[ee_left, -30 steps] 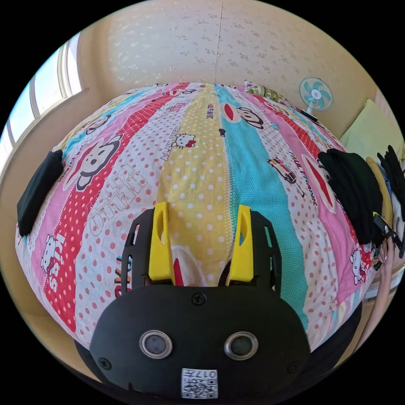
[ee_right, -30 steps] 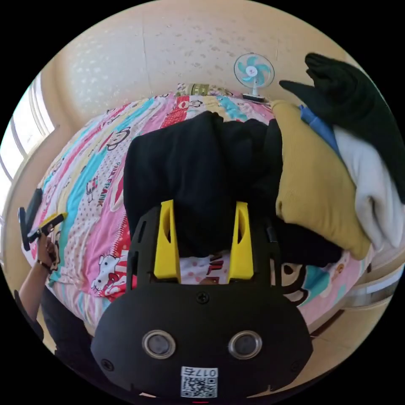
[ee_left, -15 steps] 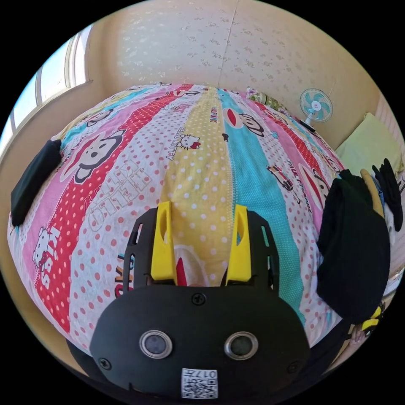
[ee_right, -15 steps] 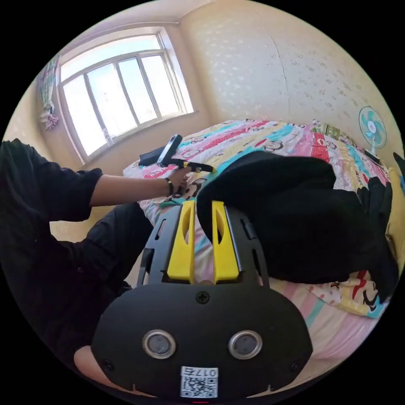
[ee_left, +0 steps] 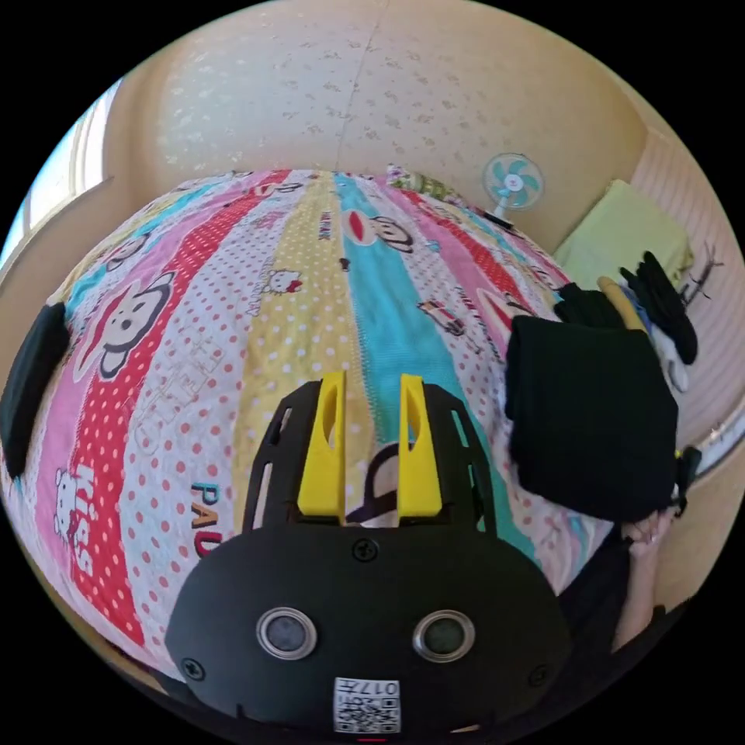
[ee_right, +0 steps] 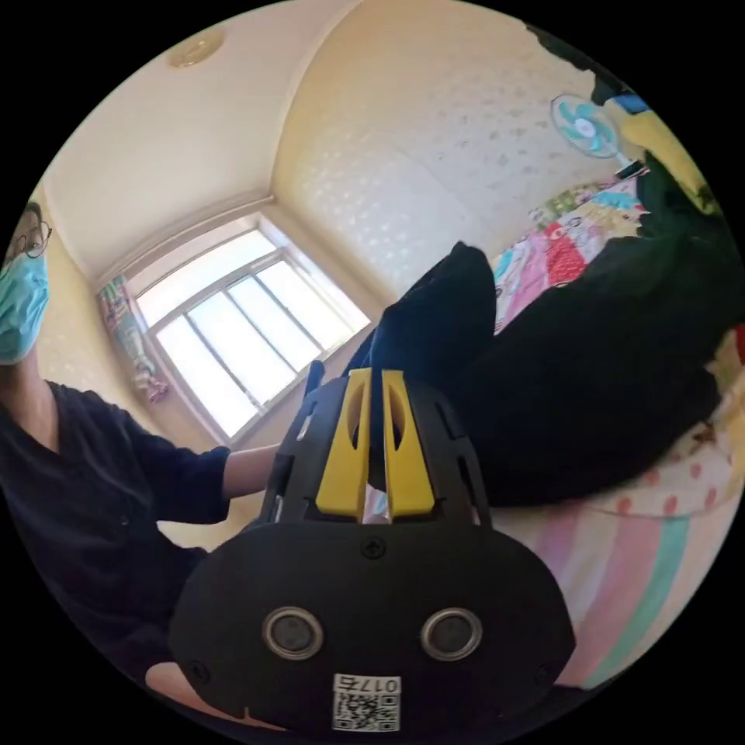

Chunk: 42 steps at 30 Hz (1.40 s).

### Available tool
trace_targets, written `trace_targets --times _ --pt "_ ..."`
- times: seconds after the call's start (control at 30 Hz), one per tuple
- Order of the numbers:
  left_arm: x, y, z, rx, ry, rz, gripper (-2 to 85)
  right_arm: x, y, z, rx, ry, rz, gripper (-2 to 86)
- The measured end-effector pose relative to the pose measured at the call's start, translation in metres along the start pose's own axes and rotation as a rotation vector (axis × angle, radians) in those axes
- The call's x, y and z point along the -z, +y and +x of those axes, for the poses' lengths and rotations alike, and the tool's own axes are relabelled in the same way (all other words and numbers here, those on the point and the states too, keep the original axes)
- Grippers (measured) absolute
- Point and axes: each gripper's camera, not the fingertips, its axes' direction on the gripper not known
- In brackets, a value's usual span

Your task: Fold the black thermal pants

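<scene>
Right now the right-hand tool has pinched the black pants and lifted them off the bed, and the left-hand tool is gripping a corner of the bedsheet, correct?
Not quite. The right gripper does pinch the black thermal pants, but the left gripper grips nothing. The left gripper view shows its yellow fingers apart above the cartoon-print bedsheet.

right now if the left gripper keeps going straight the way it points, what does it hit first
Most likely the patterned bedspread. The left gripper hangs open above it, aimed along the yellow and teal stripes. Nothing lies in that line; the black thermal pants sit off to one side. Depth is unclear.
</scene>
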Motion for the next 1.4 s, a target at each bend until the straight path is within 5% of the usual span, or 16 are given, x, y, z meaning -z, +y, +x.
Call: trace_targets --times 0.17,0.37,0.5,0.6,0.7,0.83,0.9,1.03,1.13,1.27,1.4 --pt "0.072 -0.006 0.104 -0.208 0.321 0.253 15.5 0.000 -0.013 -0.050 0.130 0.104 -0.070 3.4" --pt "0.087 -0.034 0.269 -0.534 0.616 0.156 20.2 -0.025 -0.015 -0.101 0.203 0.189 -0.146 3.0" --pt "-0.003 -0.018 0.362 -0.747 0.462 -0.157 20.5 -0.005 -0.020 -0.110 0.244 0.083 -0.149 2.7" --pt "-0.089 0.004 0.389 -0.744 0.353 -0.518 20.8 0.022 -0.029 -0.127 0.370 0.010 -0.364 1.9" --pt "-0.105 0.024 0.392 -0.741 0.324 -0.525 19.0 0.080 -0.036 -0.137 0.382 -0.177 -0.519 1.0" --pt "-0.103 0.083 0.430 -0.987 0.118 -0.448 21.6 0.208 -0.045 -0.160 0.529 -0.276 -0.088 0.6" --pt "-0.111 0.137 0.466 -1.179 -0.198 -0.381 22.0 0.260 -0.042 -0.153 0.549 -0.331 0.166 0.5" --pt "-0.097 0.128 0.455 -1.022 -0.176 -0.326 16.4 0.340 -0.035 -0.101 0.420 -0.401 0.507 0.6" --pt "-0.065 0.082 0.389 -0.677 0.177 -0.334 7.8 0.373 -0.036 -0.092 0.435 -0.359 0.609 0.8" --pt "-0.024 0.055 0.275 -0.225 0.584 -0.249 6.6 0.391 -0.046 -0.068 0.396 -0.353 0.661 1.2" --pt "0.038 0.076 0.242 -0.224 0.588 -0.109 6.5 0.386 -0.062 -0.030 0.219 -0.195 0.676 2.8"
